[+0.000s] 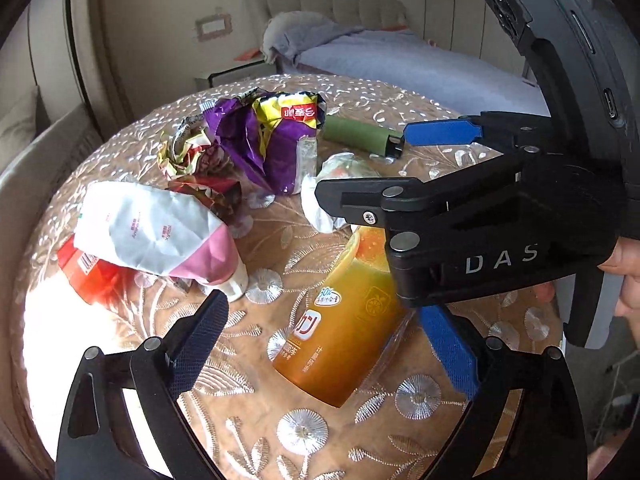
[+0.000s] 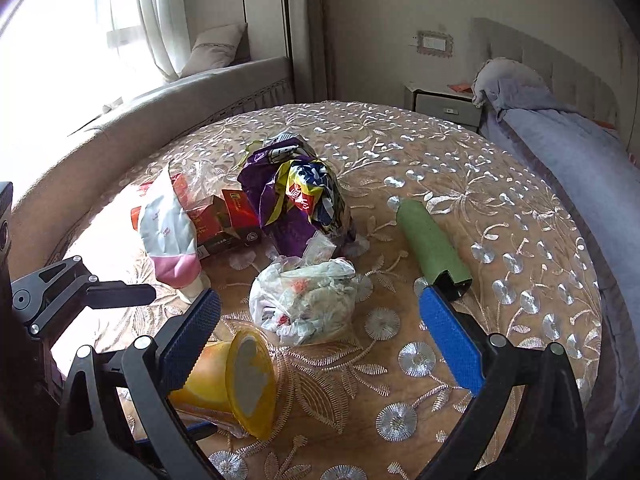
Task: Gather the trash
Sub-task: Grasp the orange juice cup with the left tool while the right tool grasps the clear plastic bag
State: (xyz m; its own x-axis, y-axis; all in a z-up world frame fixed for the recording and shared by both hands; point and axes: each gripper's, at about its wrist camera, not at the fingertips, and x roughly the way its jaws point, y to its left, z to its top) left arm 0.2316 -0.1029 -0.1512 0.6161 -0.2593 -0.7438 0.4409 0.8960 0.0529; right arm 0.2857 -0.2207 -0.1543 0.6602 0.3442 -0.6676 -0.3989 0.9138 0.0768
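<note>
An orange juice bottle (image 1: 344,332) lies on the round embroidered table (image 1: 280,432), between the open fingers of my left gripper (image 1: 328,344); its yellow cap end (image 2: 252,380) shows in the right wrist view. My right gripper (image 2: 320,336) is open and empty, with a crumpled white plastic bag (image 2: 308,300) just ahead of it; it also shows in the left wrist view (image 1: 400,164), above the bottle's top. A purple and yellow snack bag (image 2: 296,200), a white and pink pouch (image 1: 160,232), a red box (image 2: 228,220) and a green tube (image 2: 432,248) lie further back.
A bed with grey-blue bedding (image 2: 560,140) stands right of the table. A nightstand (image 2: 444,104) is behind it. A grey window seat with a cushion (image 2: 216,52) curves round the left side. The table (image 2: 500,200) has bare cloth at the right.
</note>
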